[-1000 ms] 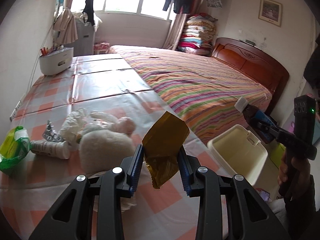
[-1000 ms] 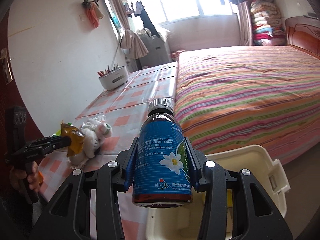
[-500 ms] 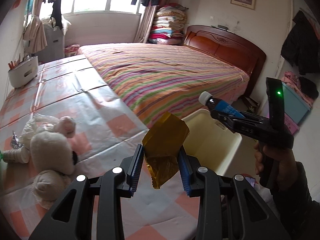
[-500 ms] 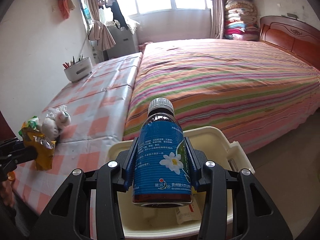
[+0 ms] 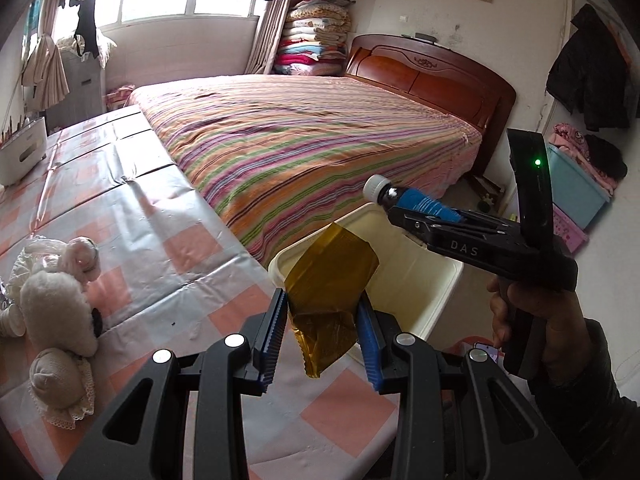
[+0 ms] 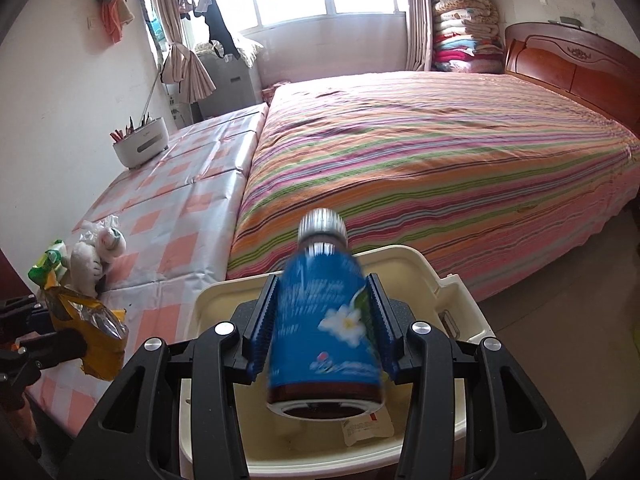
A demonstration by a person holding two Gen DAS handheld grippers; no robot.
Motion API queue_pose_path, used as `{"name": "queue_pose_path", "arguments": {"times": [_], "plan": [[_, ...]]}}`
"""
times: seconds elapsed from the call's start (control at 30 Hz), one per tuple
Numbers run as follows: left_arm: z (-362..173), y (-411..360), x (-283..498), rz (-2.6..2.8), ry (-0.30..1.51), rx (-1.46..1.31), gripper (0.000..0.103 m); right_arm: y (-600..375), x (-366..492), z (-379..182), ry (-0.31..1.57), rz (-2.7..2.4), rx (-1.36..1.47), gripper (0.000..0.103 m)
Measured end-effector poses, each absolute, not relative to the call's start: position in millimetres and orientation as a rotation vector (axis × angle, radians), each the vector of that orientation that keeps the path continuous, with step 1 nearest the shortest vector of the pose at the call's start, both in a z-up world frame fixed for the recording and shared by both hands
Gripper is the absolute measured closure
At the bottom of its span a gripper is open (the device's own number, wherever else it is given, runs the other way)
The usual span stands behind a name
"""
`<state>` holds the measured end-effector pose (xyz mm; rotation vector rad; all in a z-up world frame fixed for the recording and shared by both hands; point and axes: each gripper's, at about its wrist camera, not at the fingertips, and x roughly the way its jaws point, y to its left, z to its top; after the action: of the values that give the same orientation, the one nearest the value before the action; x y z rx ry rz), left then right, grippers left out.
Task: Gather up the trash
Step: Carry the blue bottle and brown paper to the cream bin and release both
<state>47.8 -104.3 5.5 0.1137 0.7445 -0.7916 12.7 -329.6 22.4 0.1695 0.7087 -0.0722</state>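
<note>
My left gripper point(image 5: 322, 308) is shut on a crumpled gold foil wrapper point(image 5: 328, 284), held over the table edge beside the cream trash bin point(image 5: 440, 296). My right gripper point(image 6: 322, 316) holds a brown bottle with a blue label and silver cap point(image 6: 324, 316) above the bin point(image 6: 224, 292). The bottle is blurred and sits loose and tilted between the blue pads point(image 6: 262, 328), which stand wider apart than before. The right gripper point(image 5: 404, 210) with the bottle point(image 5: 416, 200) also shows in the left wrist view. The wrapper point(image 6: 96, 332) shows at left in the right wrist view.
A white plush toy point(image 5: 56, 308) lies on the pink checked tablecloth point(image 5: 168, 240). A white pen holder point(image 6: 140, 148) stands at the table's far end. A striped bed point(image 6: 420, 160) runs beside the table and bin. Paper scraps point(image 6: 366, 426) lie in the bin.
Both grippers swung right toward the bin. The right jaws have spread and the bottle now slips, blurred and tilted, between them. The wrapper stays clamped in the left gripper.
</note>
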Motion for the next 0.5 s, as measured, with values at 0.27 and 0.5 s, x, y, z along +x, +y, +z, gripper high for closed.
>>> {"name": "queue_pose_path", "arguments": {"times": [0.27,0.5], "plan": [[3,-122,51,-0.814,0.76,0.122,0.07,-347,3,31,0.643,-0.1,0.257,0.046],[-2,-146,56,-0.836,0.779,0.131,0.07,-360,-11,48,0.521,-0.148,0.336,0.041]]}}
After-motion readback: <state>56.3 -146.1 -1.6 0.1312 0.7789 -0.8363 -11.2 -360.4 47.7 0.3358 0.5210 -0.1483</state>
